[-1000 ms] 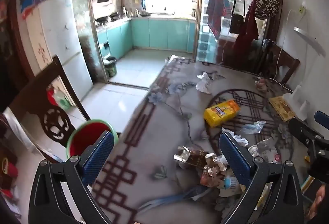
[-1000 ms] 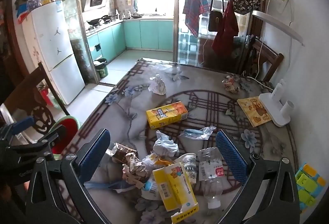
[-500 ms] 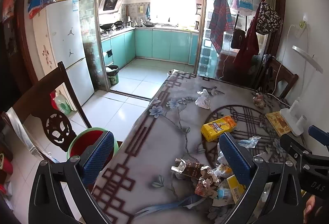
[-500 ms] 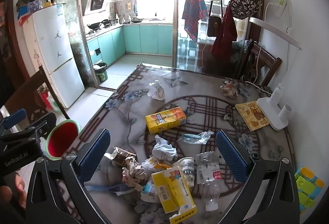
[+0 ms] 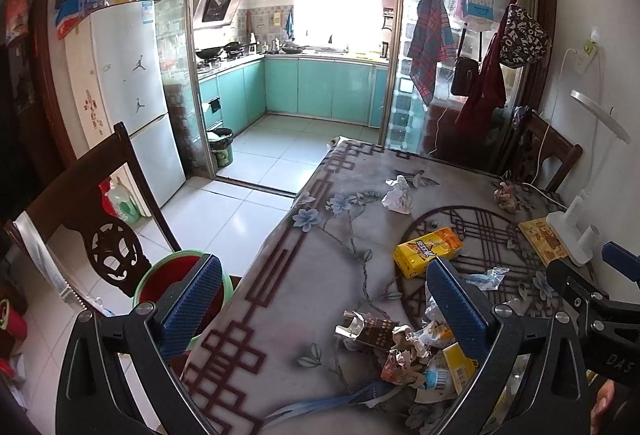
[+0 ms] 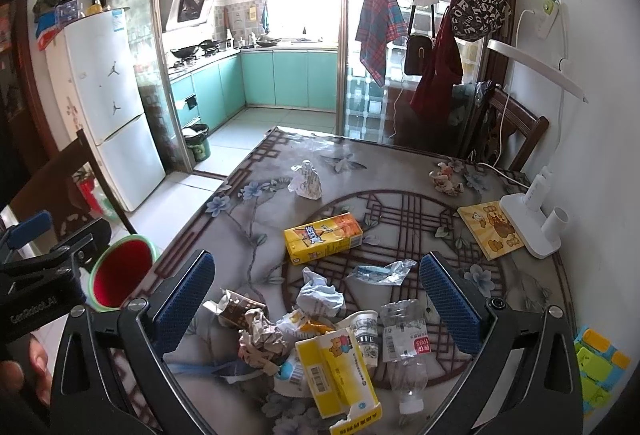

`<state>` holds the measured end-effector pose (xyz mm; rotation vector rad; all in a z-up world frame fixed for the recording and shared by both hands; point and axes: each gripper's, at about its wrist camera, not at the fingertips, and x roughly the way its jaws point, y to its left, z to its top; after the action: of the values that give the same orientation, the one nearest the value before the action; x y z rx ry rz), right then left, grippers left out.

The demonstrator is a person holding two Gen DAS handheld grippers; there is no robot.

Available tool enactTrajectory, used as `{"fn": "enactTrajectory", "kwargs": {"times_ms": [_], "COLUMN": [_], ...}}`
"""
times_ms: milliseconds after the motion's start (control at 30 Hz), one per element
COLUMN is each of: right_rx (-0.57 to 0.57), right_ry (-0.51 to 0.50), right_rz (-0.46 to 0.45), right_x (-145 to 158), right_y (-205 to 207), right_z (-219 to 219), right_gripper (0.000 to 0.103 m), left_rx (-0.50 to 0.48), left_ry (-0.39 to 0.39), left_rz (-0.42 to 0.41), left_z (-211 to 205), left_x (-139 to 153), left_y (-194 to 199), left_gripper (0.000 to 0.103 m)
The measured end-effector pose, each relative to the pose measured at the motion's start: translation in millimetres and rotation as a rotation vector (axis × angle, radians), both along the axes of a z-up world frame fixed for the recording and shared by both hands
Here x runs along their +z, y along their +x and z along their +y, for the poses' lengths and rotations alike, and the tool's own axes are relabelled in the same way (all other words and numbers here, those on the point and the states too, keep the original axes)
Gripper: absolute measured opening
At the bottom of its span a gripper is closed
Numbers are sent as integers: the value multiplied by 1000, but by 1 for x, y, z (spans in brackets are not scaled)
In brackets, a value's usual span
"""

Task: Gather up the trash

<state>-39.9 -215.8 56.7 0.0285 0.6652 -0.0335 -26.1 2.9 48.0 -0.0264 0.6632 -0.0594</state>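
A: Which step is this?

B: The start, I'd judge. The left tool (image 5: 320, 307) and the right tool (image 6: 316, 295) are both spread wide, gripping nothing, above the counter (image 6: 520, 287).

A: And the trash?

B: The trash pile (image 6: 316, 339) is heaped at the near edge; the red bucket (image 6: 120, 275) stands off the left edge. Next, one tool must drop onto a piece.

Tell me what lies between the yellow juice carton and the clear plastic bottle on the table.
In the right wrist view, a crumpled clear wrapper lies between the juice carton and the bottle; the rest of that stretch is bare tabletop.
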Motion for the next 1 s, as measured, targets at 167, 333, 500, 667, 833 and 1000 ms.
{"fn": "enactTrajectory", "kwargs": {"times_ms": [167,333,500,667,833,1000], "right_rx": [-1,-2,-2,-1,-3,-3], "right_ry": [1,1,0,0,0,0], "right_rz": [0,0,0,0,-1,0], "right_x": [0,0,0,0,-1,-2], "right_y": [0,0,0,0,0,-1], "right_z": [0,1,1,1,1,1], "right_gripper": [103,103,103,103,103,103], "left_rx": [6,9,9,16,24,25], "left_ry": [3,5,5,5,7,9], "left_rz": [0,0,1,-1,-1,1], "left_z": [2,2,3,7,9,9], "left_x": [-1,-2,-2,-3,-3,-3], "left_y": [0,-1,0,-1,0,0], "left_gripper": [103,103,103,103,103,103]}}
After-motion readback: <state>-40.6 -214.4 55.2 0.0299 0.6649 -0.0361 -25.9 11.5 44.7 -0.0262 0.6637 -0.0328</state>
